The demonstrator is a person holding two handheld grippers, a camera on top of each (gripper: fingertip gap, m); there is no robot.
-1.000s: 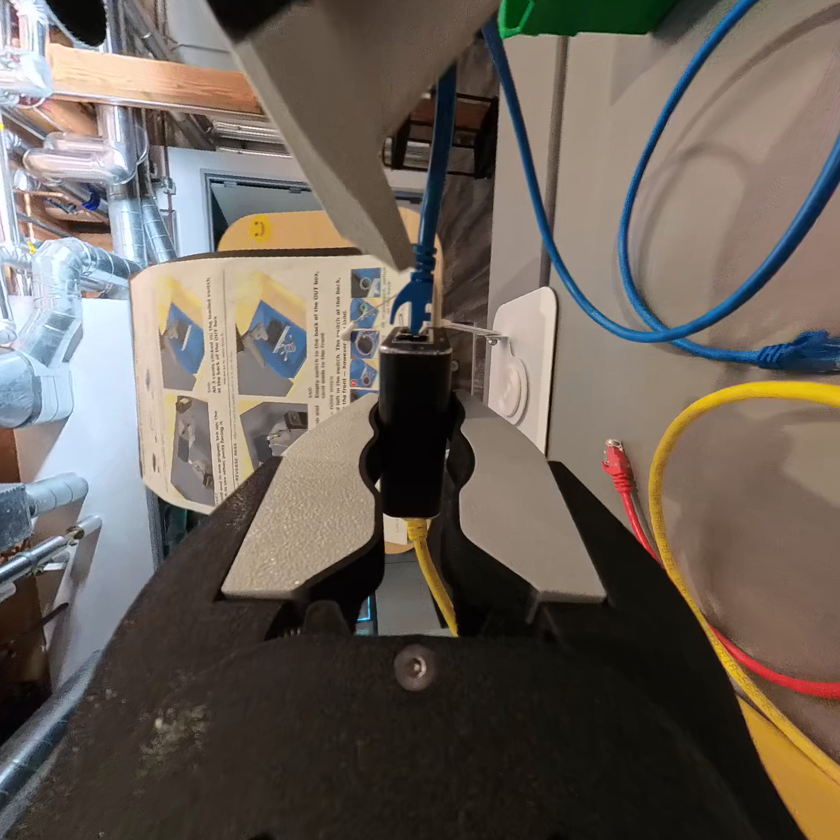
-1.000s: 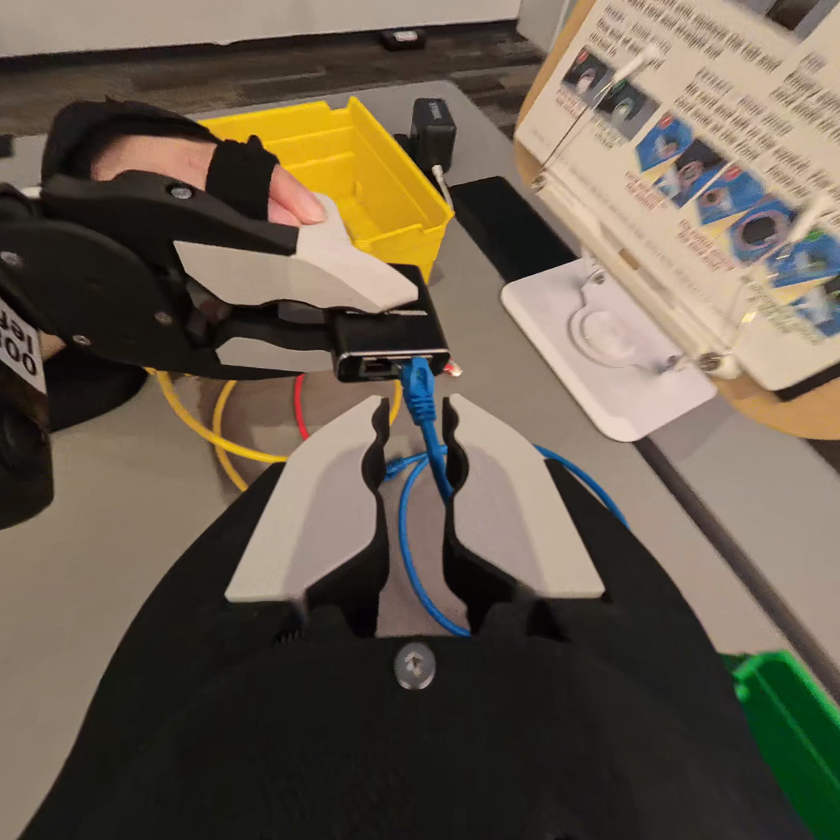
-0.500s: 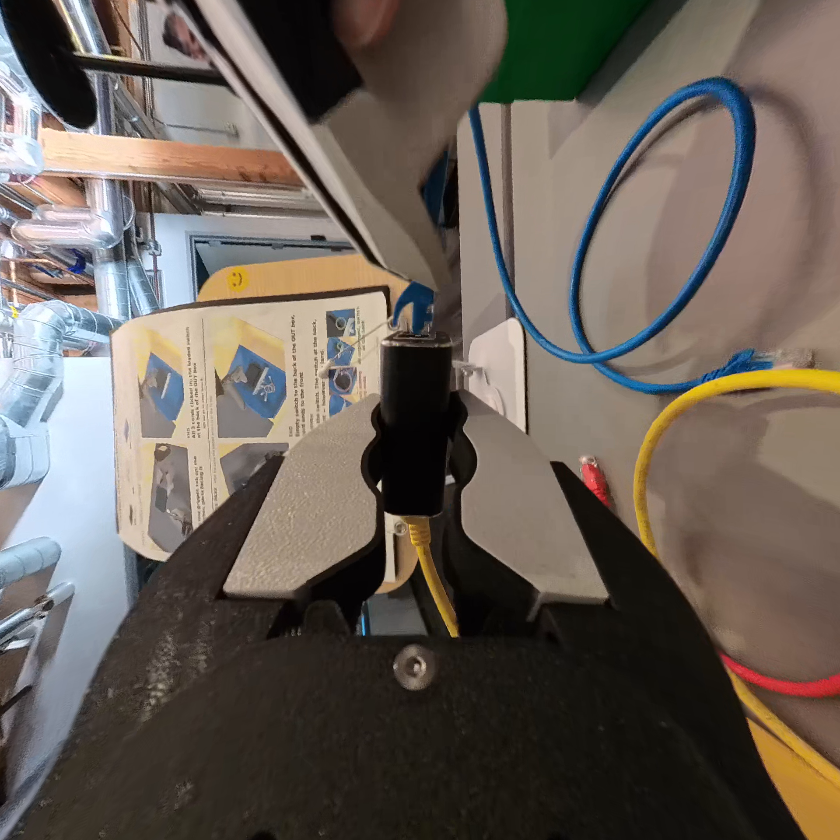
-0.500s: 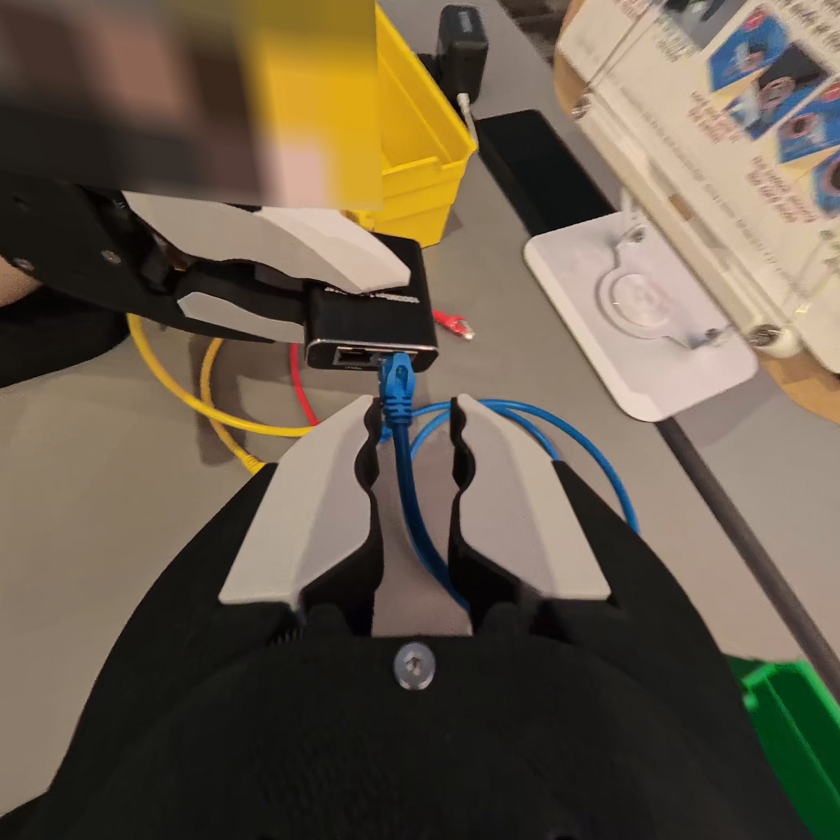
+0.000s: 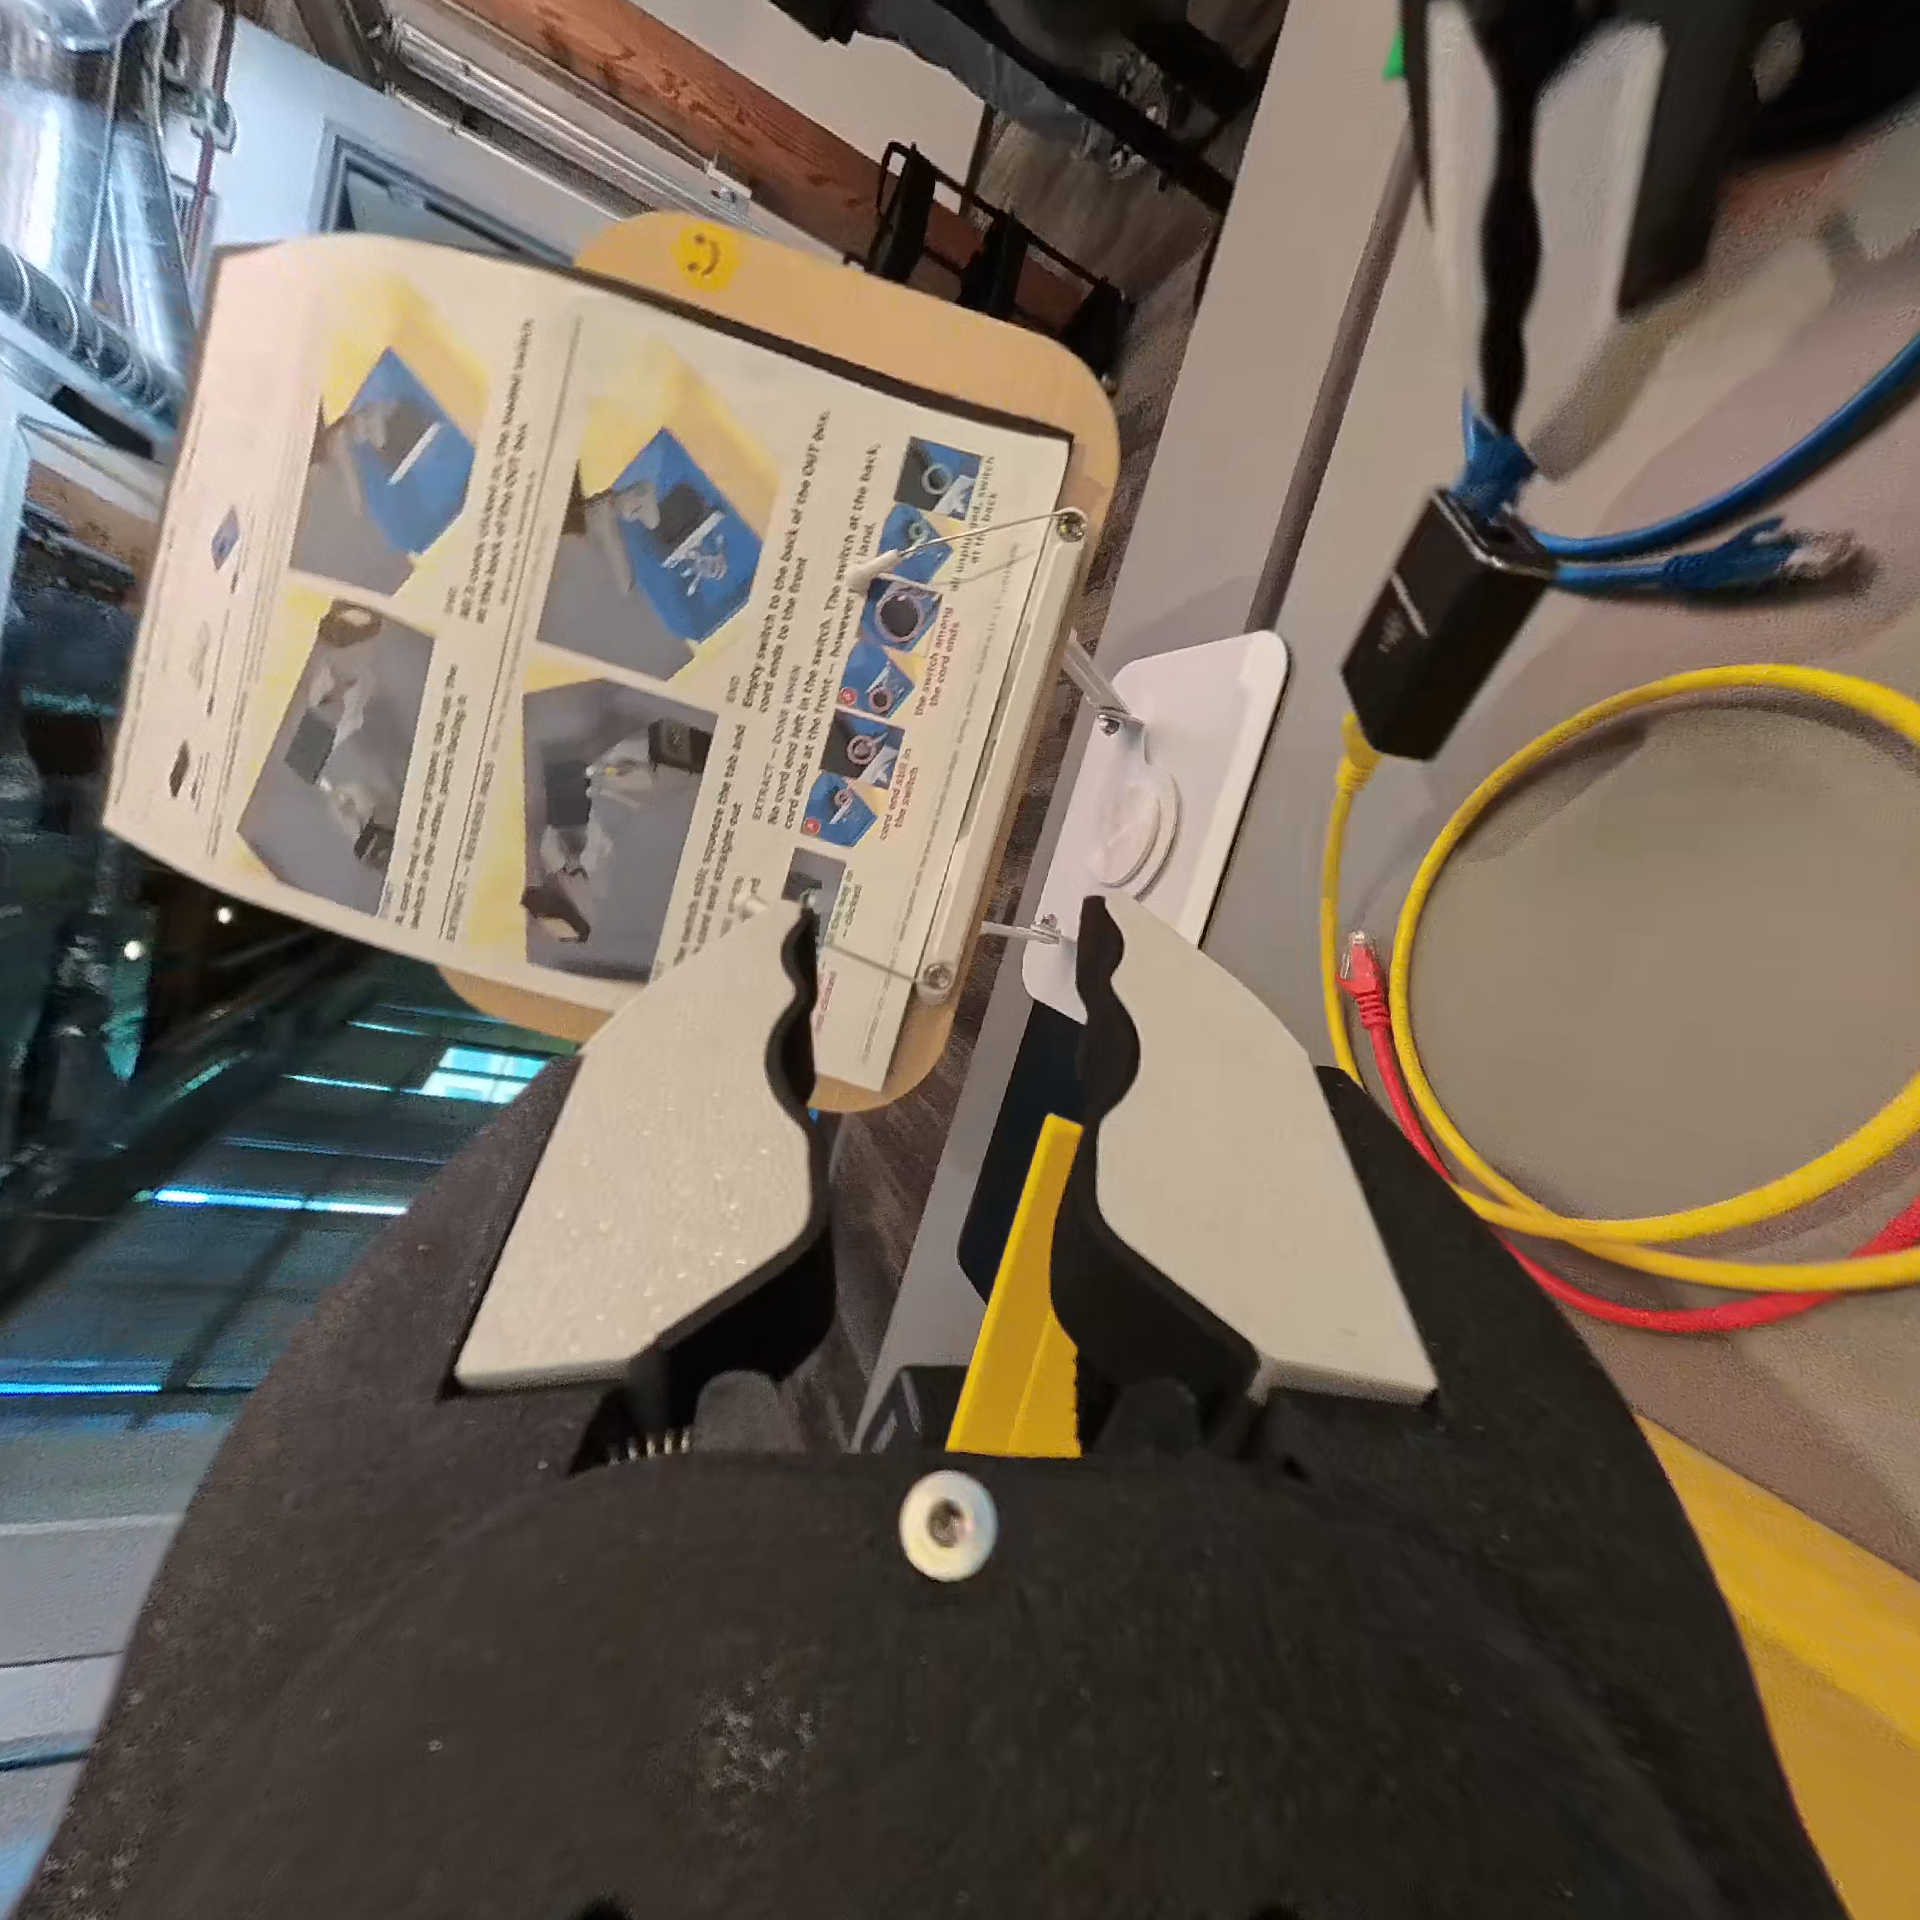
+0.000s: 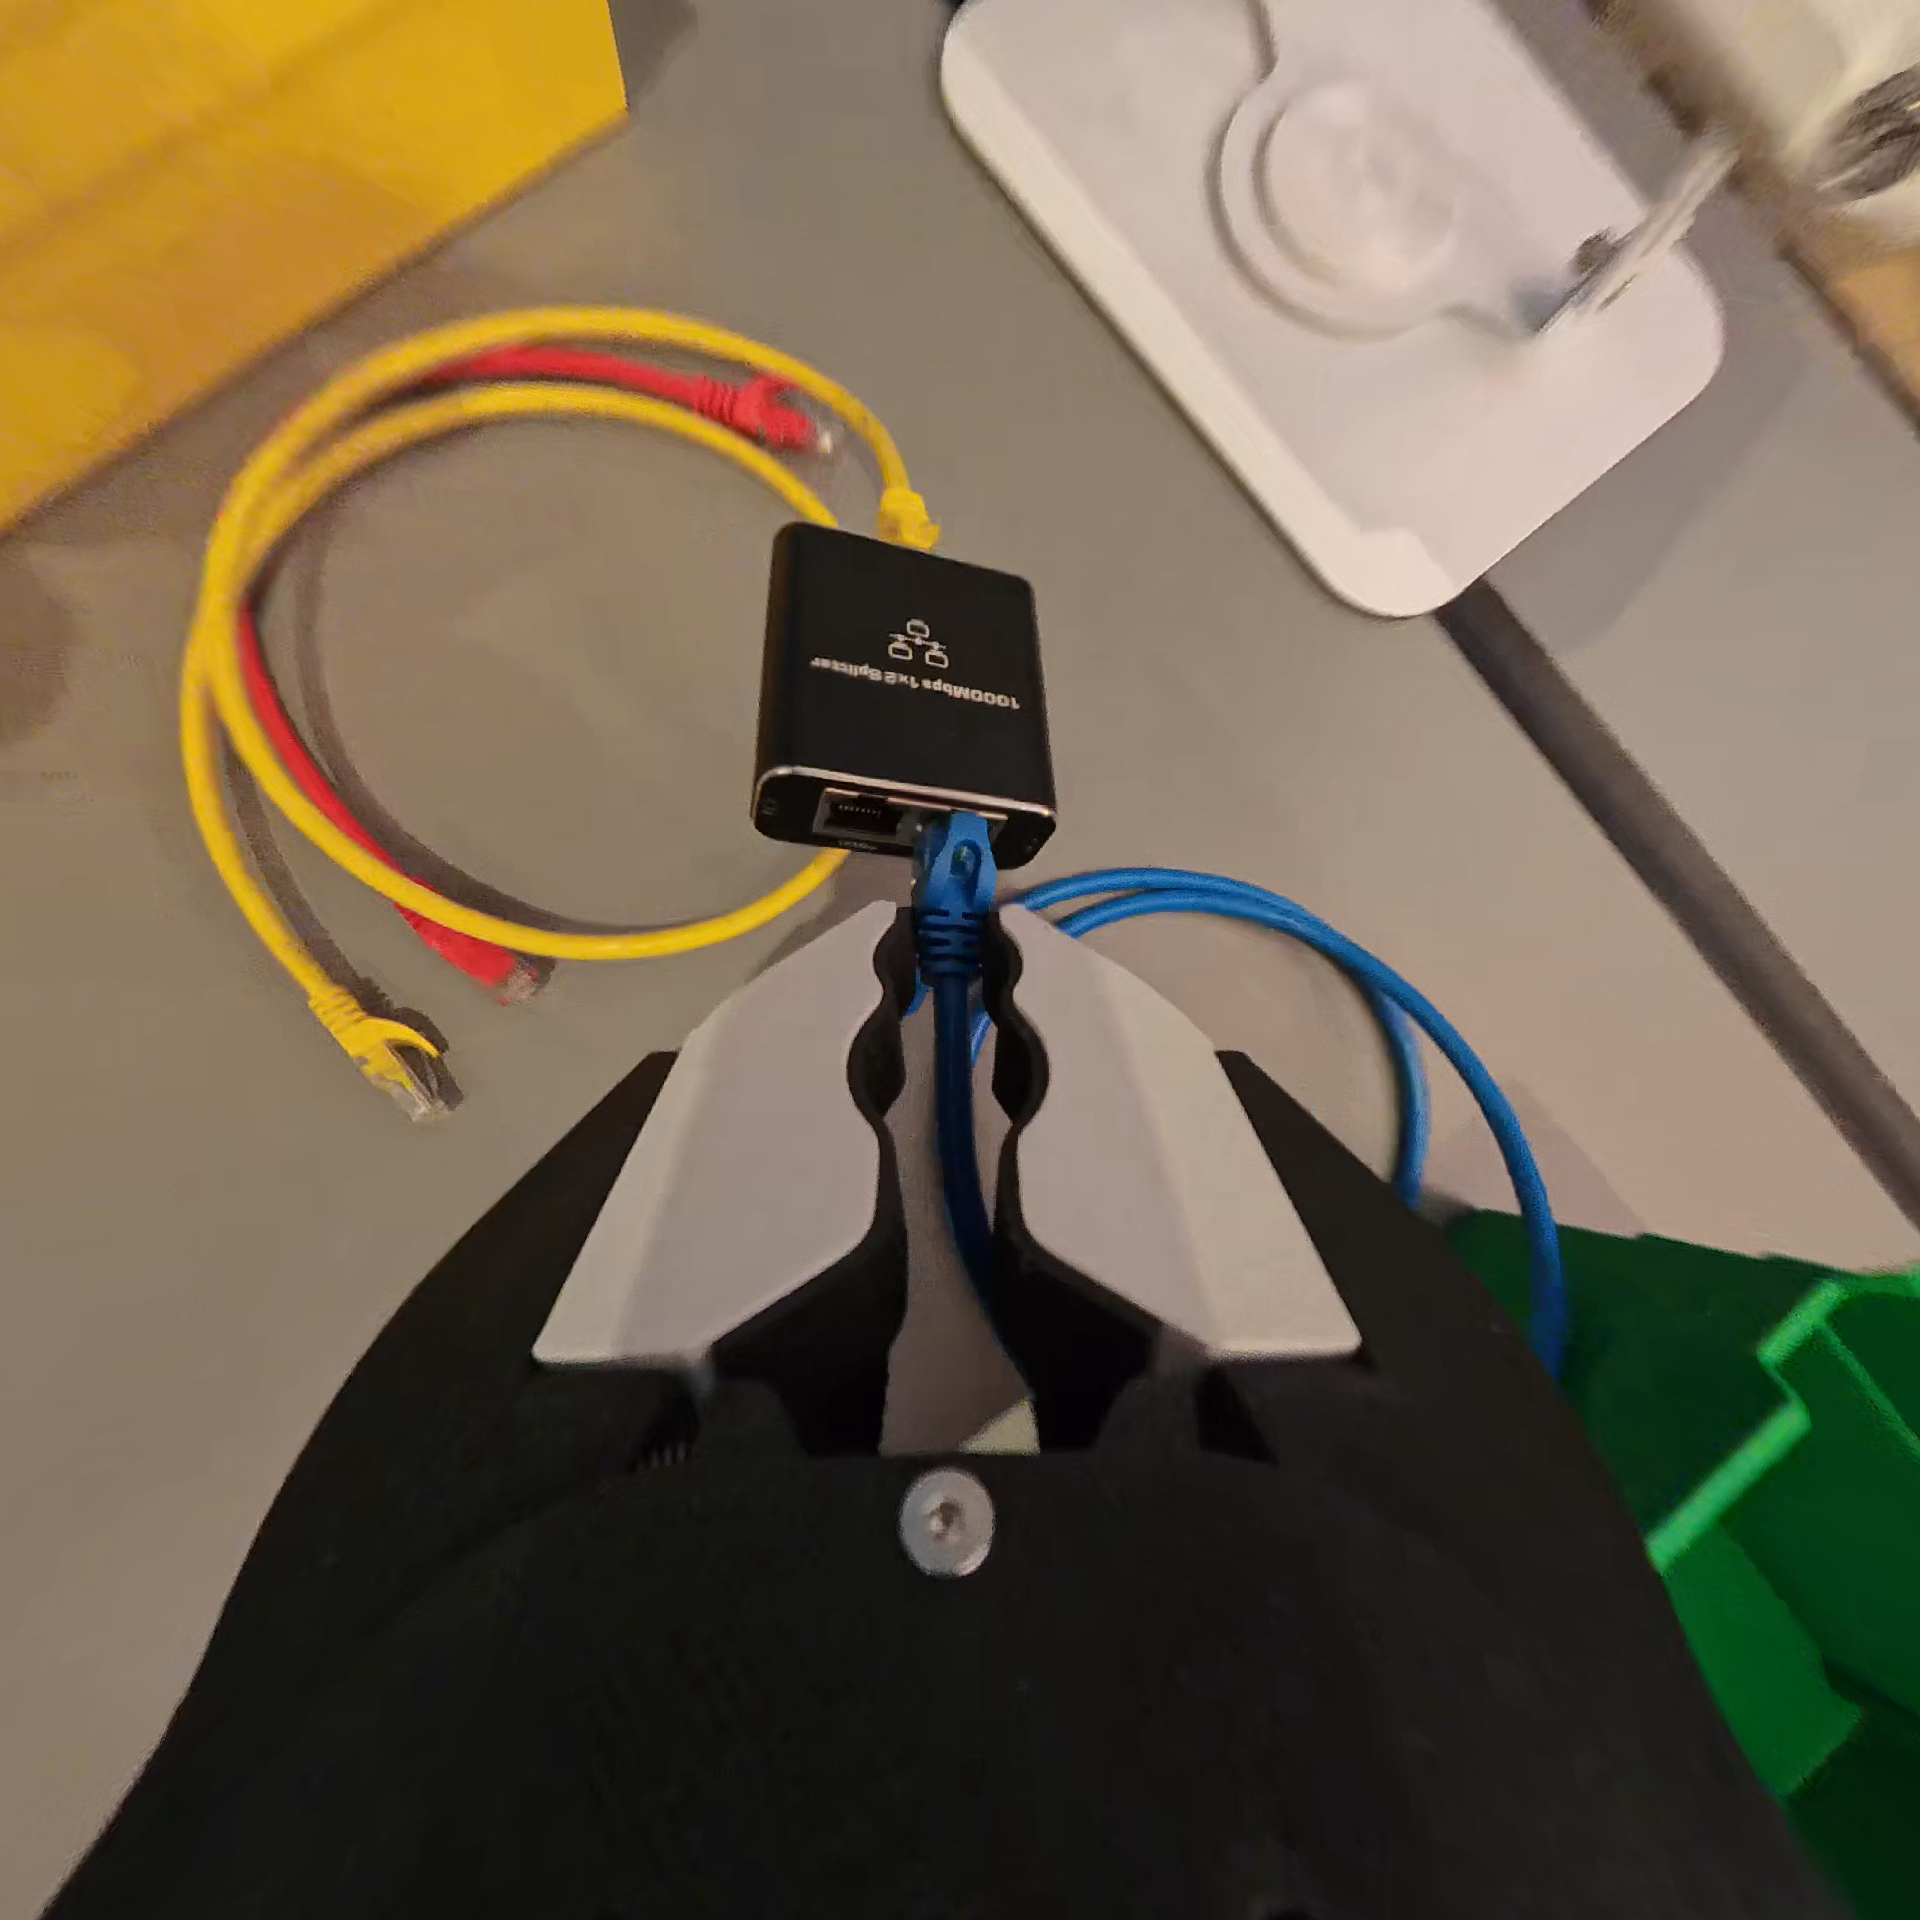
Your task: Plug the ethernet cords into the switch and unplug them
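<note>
Switch [image 6: 902,681]: black box just ahead of your right tongs' tips, label side up. Whether it rests on the grey worktop [image 6: 1195,727] or hangs from the cord cannot be told.
Right tongs [image 6: 954,940]: narrow, the two pads pinching the ribbed boot of the blue cord [image 6: 954,914] just behind its plug. That spot makes sense, since the boot is the stiff part and gives you a straight line into or out of the port.
Blue cord: its plug sits in the right-hand port on the switch face nearest your tongs, and the rest runs back between the fingers and loops off to their right. Its other end [image 5: 1756,556] lies loose on the worktop, beyond the switch as your left tongs see it.
Open port [image 6: 850,816]: left of the blue plug, empty, so one cord is probably waiting for it.
Yellow cord [image 6: 416,904]: plugged into the far side of the switch, coiled to the left of your right tongs, free end [image 6: 390,1065] lying near their left finger.
Red cord [image 6: 727,400]: tangled inside the yellow coil, both ends unplugged.
Left tongs [image 5: 945,935]: wide apart and empty, aimed off the worktop edge at the instruction sheet [image 5: 582,665] on its stand; the switch is well off to their upper right, so nothing steadies it.
Judgement: pull on the blue boot now and the light switch will likely follow unless you brace it.
</note>
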